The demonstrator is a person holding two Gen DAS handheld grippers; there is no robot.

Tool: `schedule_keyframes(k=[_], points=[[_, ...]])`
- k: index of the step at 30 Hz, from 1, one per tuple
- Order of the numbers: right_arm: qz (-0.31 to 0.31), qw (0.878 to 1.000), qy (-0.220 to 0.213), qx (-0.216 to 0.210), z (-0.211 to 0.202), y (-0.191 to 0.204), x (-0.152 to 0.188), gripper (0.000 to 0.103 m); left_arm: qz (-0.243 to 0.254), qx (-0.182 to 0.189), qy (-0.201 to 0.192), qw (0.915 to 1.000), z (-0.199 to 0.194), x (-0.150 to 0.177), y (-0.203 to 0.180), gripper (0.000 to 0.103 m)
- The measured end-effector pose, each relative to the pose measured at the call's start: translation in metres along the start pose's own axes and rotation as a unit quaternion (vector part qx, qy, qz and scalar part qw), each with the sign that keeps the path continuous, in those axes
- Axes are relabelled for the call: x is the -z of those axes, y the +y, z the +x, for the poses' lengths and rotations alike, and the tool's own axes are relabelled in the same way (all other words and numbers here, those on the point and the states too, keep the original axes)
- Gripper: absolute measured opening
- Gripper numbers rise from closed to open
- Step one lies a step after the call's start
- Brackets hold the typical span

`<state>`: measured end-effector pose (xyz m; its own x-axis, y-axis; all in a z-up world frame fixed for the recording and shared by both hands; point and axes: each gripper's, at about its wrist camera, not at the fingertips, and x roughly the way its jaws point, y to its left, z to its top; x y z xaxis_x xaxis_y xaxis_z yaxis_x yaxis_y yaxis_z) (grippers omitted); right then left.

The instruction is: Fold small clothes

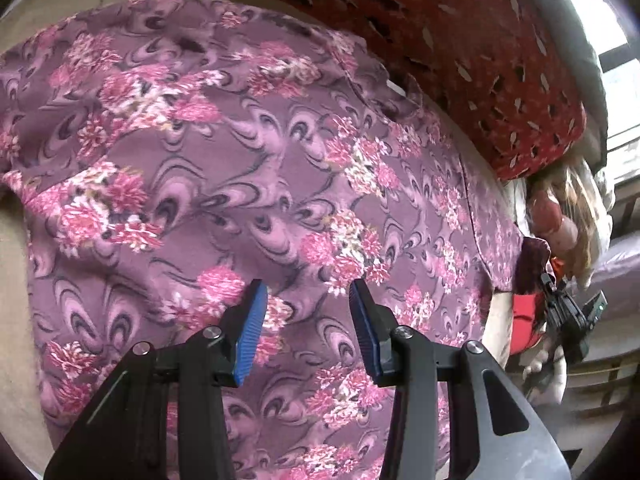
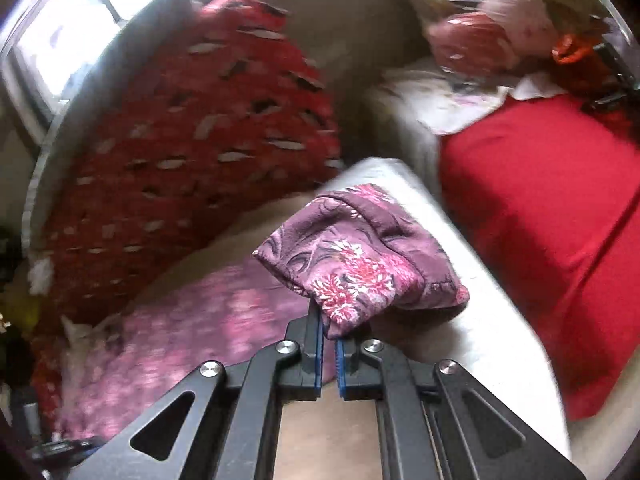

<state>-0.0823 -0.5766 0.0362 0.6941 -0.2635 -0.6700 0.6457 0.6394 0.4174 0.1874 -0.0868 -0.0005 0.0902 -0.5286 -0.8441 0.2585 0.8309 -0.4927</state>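
Note:
A purple garment with pink flowers point(image 1: 224, 168) lies spread on a beige surface point(image 1: 16, 280) and fills the left wrist view. My left gripper point(image 1: 308, 304) is open and empty just above its middle. My right gripper point(image 2: 329, 328) is shut on a bunched corner of the same garment point(image 2: 360, 264) and holds it lifted above the surface. The rest of the garment lies blurred below at the left of the right wrist view point(image 2: 192, 320). The right gripper also shows at the far right of the left wrist view point(image 1: 568, 316).
A red patterned cushion point(image 1: 460, 40) lies beyond the garment, also in the right wrist view point(image 2: 192, 140). A person in a red top point(image 2: 540, 208) sits at the right. A window point(image 1: 616, 60) is at the far right.

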Motion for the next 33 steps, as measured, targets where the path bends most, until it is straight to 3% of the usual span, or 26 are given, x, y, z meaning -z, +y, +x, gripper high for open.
schedule_keyframes(k=[6, 13, 21, 27, 28, 33], points=[[-0.056, 0.995, 0.035, -0.077, 0.0, 0.085, 0.03, 0.004, -0.029, 0.028, 0.011, 0.9991, -0.003, -0.002, 0.014, 0.04], [-0.098, 0.979, 0.084, -0.156, 0.038, 0.194, 0.075, 0.004, -0.028, 0.039, 0.009, 0.9988, -0.021, -0.007, 0.029, 0.04], [-0.143, 0.958, 0.129, -0.212, 0.066, 0.304, 0.135, 0.004, -0.036, 0.044, -0.008, 0.9984, -0.044, -0.016, 0.058, 0.04], [-0.137, 0.951, 0.161, -0.226, 0.095, 0.349, 0.178, 0.005, -0.045, 0.047, -0.008, 0.9979, -0.044, -0.016, 0.072, 0.04], [-0.133, 0.952, 0.166, -0.222, 0.099, 0.349, 0.183, 0.009, -0.046, 0.047, -0.007, 0.9978, -0.044, -0.016, 0.073, 0.04], [-0.105, 0.94, 0.25, -0.207, 0.131, 0.342, 0.216, 0.011, -0.053, 0.064, 0.004, 0.9965, -0.036, -0.017, 0.064, 0.04]])
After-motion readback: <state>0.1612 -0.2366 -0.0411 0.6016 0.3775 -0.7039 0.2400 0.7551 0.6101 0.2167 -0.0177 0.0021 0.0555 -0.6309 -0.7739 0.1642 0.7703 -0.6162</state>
